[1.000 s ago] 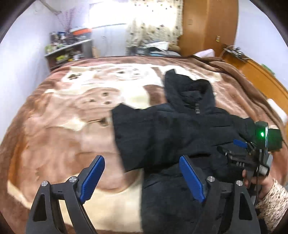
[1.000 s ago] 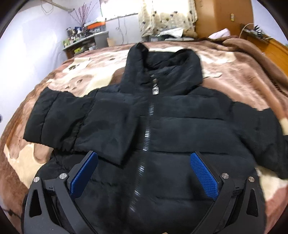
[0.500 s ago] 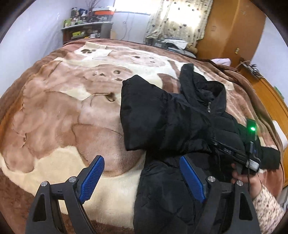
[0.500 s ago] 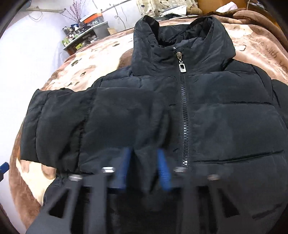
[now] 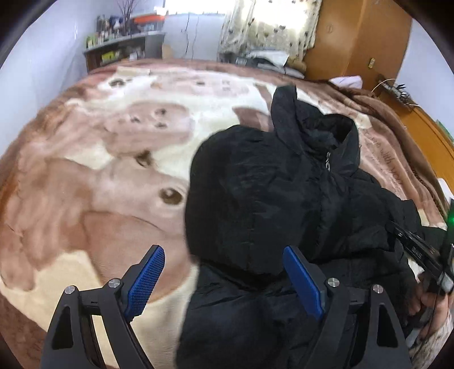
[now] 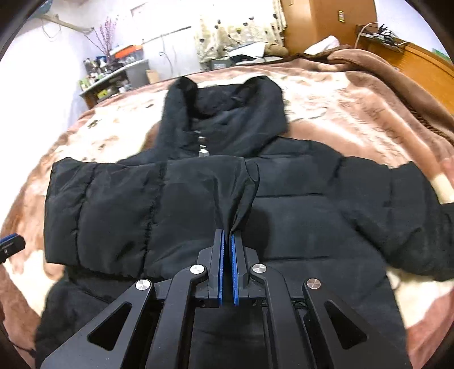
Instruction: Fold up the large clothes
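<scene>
A black puffer jacket (image 6: 298, 198) lies front up on the bed, zipped, collar toward the far side. Its left sleeve (image 6: 127, 207) is folded across the chest. My right gripper (image 6: 227, 241) is shut on the cuff end of that sleeve near the zipper line. In the left wrist view the jacket (image 5: 269, 198) fills the right half. My left gripper (image 5: 224, 275) is open and empty, above the jacket's left edge near the folded sleeve. The right gripper (image 5: 417, 252) and the hand holding it show at the right edge there.
The bed is covered by a brown and cream plush blanket (image 5: 99, 184). A wooden headboard (image 6: 425, 65) runs along the right. A shelf with clutter (image 5: 124, 48) and a curtained window (image 5: 269, 25) stand beyond the far edge.
My right gripper went from open over the jacket's front to shut on the left sleeve's cuff, and pulled it toward the zipper. My left gripper stayed open and shifted closer to the jacket.
</scene>
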{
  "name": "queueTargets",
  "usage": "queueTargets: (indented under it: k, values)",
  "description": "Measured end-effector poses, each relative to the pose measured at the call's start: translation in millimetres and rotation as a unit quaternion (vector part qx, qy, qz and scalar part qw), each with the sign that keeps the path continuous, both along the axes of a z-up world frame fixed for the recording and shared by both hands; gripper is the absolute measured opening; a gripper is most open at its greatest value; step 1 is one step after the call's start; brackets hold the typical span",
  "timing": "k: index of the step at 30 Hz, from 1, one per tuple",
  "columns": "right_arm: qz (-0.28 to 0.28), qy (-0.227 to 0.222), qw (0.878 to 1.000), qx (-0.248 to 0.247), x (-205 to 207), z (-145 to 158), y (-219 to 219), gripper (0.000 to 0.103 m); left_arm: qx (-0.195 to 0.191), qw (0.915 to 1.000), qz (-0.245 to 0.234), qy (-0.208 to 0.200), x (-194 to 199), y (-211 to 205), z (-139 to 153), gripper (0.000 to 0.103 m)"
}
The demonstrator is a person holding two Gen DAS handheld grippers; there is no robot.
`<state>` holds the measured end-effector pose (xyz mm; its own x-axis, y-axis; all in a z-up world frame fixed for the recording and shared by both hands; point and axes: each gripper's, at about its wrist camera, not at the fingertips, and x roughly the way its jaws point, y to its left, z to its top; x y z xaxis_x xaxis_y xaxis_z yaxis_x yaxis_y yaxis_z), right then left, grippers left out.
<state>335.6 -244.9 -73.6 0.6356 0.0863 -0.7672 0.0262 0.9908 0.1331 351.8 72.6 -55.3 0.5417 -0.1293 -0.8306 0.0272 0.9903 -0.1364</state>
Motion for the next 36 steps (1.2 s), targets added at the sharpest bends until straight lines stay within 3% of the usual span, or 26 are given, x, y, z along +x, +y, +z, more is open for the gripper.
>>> queueTargets:
  k: [7, 13, 21, 24, 27, 28, 32, 36]
  values:
    - [-0.013, 0.021, 1.0, -0.008, 1.2, -15.1, -21.4, 0.004, 0.032, 0.9979, 0.021, 0.052, 36.5, -22.0, -37.8, 0.085]
    - [-0.029, 0.036, 0.998, -0.029, 4.5, -32.8, -31.7, 0.005, 0.017, 0.9928, 0.06, 0.102, 58.5, -10.8, -69.4, 0.085]
    - [-0.031, 0.037, 0.997, -0.052, 4.4, -34.3, -33.0, 0.008, 0.036, 0.9941, 0.057, 0.085, 54.9, -14.7, -74.6, 0.087]
    - [-0.044, -0.019, 0.998, -0.042, -7.1, -12.8, -29.4, 0.013, 0.057, 0.9973, 0.039, 0.027, 41.3, -27.6, -52.4, 0.087]
    - [-0.016, -0.032, 0.999, -0.015, -2.8, -9.2, -18.5, 0.025, 0.081, 0.9963, 0.029, -0.007, 35.1, -43.7, -38.8, 0.087]
    - [-0.007, -0.027, 0.999, -0.021, 1.6, -12.9, -12.9, 0.029, 0.088, 0.9958, 0.024, -0.003, 36.8, -48.5, -40.4, 0.087]
    - [-0.002, 0.032, 0.998, -0.052, 17.8, -38.9, -4.8, 0.03, 0.083, 0.9951, 0.028, 0.046, 46.9, -52.1, -60.8, 0.087]
    - [-0.012, 0.062, 0.993, -0.102, 23.5, -48.4, -11.9, 0.031, 0.081, 0.9949, 0.031, 0.051, 43.2, -46.2, -62.5, 0.087]
